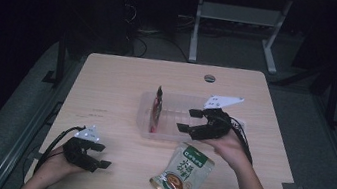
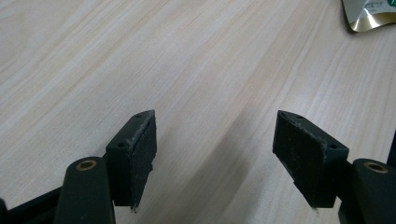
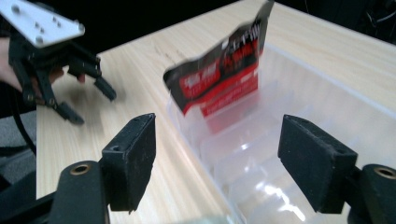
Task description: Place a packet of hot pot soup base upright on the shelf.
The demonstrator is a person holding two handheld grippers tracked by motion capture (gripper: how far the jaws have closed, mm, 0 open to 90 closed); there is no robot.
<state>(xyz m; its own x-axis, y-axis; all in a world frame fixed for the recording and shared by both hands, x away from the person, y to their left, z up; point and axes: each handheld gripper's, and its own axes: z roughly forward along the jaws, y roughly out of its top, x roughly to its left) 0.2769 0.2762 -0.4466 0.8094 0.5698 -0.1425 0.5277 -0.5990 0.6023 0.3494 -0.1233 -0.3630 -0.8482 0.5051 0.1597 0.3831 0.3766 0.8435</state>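
Note:
A clear plastic bin (image 1: 147, 102) (image 3: 327, 100) sits mid-table. A red and black packet (image 1: 156, 110) (image 3: 222, 72) stands on edge inside it, leaning at its left wall. A green and white sauce pouch (image 1: 182, 175) (image 2: 369, 14) lies flat on the table near the front edge. My right gripper (image 1: 190, 120) (image 3: 217, 154) hovers open over the bin's right half, nothing between its jaws. My left gripper (image 1: 101, 156) (image 2: 215, 158) (image 3: 88, 100) rests open low over bare wood at the front left, away from both packets.
The light wood table (image 1: 114, 73) has a round grommet (image 1: 210, 78) near its far edge. Behind it stand the white legs of another desk (image 1: 196, 28) and dark floor with cables.

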